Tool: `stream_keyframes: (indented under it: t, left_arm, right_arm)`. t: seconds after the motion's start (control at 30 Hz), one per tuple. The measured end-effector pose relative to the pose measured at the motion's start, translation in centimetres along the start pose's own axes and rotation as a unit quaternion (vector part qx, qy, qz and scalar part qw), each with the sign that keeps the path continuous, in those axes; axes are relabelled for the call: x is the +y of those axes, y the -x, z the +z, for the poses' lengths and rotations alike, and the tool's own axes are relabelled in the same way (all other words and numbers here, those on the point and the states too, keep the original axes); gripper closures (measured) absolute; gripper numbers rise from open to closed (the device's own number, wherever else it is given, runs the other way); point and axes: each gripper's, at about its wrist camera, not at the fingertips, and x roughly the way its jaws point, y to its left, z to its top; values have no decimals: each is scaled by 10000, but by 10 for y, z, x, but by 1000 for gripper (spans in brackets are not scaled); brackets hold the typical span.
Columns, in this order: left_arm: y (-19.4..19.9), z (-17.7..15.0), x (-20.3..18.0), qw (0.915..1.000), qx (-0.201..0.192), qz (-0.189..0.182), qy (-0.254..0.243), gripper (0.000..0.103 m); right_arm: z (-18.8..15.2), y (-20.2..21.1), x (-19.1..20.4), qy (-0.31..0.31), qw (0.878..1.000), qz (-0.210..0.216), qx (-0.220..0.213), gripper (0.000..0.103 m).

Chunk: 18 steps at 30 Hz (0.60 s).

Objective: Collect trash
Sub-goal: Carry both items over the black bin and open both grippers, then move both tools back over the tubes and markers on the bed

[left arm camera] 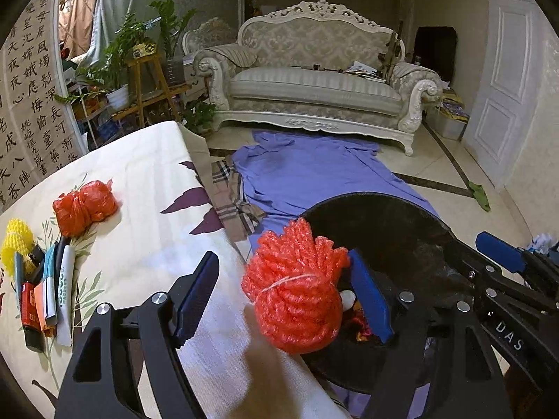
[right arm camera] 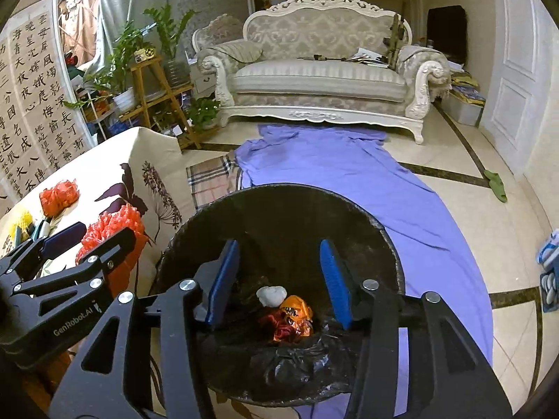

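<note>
A red foam net (left arm camera: 295, 286) sits between the fingers of my left gripper (left arm camera: 283, 296), at the table edge beside the black trash bin (left arm camera: 401, 216). The jaws stand wide; the net leans against the right finger and is clear of the left one. In the right wrist view the net (right arm camera: 115, 227) shows behind the left gripper's fingers. My right gripper (right arm camera: 279, 279) is open and empty over the bin (right arm camera: 216, 209), which holds a white wad (right arm camera: 271, 295) and orange wrappers (right arm camera: 297, 314). A red plastic bag (left arm camera: 85, 206) and yellow foam net (left arm camera: 15, 244) lie on the table.
The table has a floral cloth (left arm camera: 146, 188). Pens, a lighter and small packets (left arm camera: 45, 293) lie at its left. A purple sheet (left arm camera: 314, 171) and plaid cloth (left arm camera: 227, 188) cover the floor before a sofa (left arm camera: 314, 80). Plant stands (left arm camera: 146, 80) are at the back left.
</note>
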Motion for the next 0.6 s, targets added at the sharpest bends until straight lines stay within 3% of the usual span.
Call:
stream_keyframes:
  t: [0.6]
  left_arm:
    - [21, 5, 12, 9998, -144, 25, 124, 28]
  right_arm:
    - [-1, 6, 7, -11, 10000, 56, -27, 54]
